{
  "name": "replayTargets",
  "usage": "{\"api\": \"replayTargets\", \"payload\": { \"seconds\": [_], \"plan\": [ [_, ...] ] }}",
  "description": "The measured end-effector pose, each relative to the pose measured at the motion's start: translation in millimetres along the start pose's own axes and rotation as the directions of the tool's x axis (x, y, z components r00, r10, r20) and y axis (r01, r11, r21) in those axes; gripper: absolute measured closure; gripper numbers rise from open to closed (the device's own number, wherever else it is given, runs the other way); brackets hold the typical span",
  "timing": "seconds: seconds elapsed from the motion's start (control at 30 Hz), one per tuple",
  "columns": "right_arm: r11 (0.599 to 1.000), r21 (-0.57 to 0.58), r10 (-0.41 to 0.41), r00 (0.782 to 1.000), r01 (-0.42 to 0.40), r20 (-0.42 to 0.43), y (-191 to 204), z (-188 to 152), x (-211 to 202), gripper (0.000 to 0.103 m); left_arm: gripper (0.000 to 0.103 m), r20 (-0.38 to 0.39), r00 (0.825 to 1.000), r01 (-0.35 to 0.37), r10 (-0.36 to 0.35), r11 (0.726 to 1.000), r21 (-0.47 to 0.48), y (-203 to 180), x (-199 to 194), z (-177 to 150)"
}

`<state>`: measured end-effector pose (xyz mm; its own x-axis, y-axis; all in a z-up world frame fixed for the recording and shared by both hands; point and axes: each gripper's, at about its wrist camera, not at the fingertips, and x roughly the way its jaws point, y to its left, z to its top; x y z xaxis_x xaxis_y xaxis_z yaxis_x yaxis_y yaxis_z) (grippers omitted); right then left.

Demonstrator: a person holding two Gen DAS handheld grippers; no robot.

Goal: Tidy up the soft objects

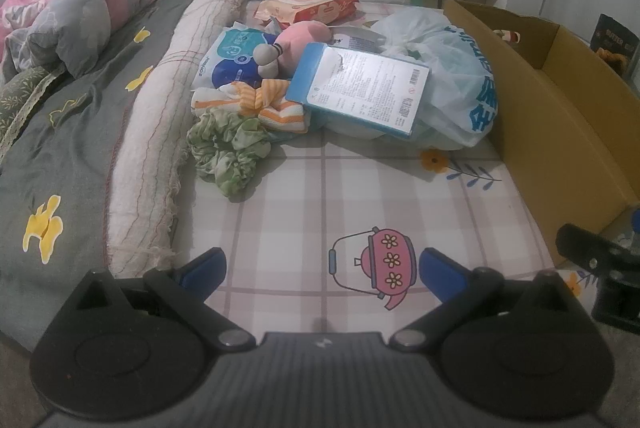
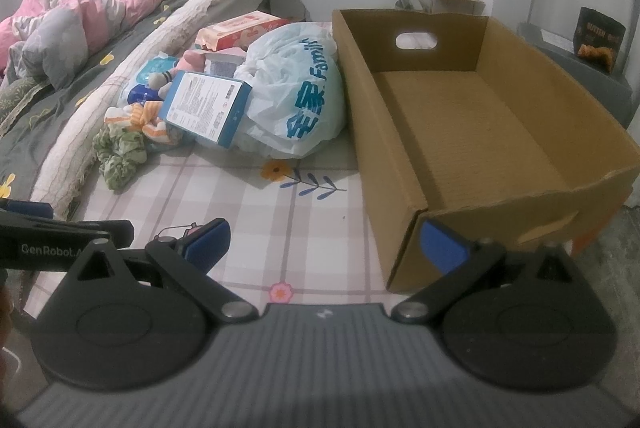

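Your left tool (image 1: 322, 270) hovers low over the checked mat (image 1: 360, 195) with its blue fingers (image 1: 202, 270) spread wide and nothing between them. Your right tool (image 2: 323, 248) is likewise wide open and empty — its right finger sits just in front of the near corner of the cardboard box (image 2: 400, 147).

The soft things lie in a heap at the far side of the mat, beside the bed (image 1: 80, 115): a green ruffled cloth (image 1: 228, 147) nearest you, an orange-striped cloth (image 1: 260, 103) touching it behind, and a pink plush toy (image 1: 304, 37) further back. A blue-edged flat box (image 1: 360, 87) leans over the pile, resting against a white plastic bag (image 1: 452, 67) with blue lettering. A pink wipes pack (image 1: 308, 5) lies at the back.

The cardboard box stands to the right of the heap — in the right wrist view its inside is bare.
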<state>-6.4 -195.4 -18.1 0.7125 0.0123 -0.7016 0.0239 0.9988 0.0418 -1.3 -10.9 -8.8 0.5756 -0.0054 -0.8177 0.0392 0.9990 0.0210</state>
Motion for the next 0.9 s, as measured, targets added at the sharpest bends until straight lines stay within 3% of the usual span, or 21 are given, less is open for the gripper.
{"api": "replayTargets", "payload": {
  "seconds": [0.9],
  "plan": [
    [1.0, 0.003, 0.0, 1.0, 0.0, 0.001, 1.5, 1.5, 1.2, 0.001, 0.0, -0.003, 1.0, -0.005, 0.005, 1.0, 0.004, 3.0, 2.1, -0.1]
  ]
}}
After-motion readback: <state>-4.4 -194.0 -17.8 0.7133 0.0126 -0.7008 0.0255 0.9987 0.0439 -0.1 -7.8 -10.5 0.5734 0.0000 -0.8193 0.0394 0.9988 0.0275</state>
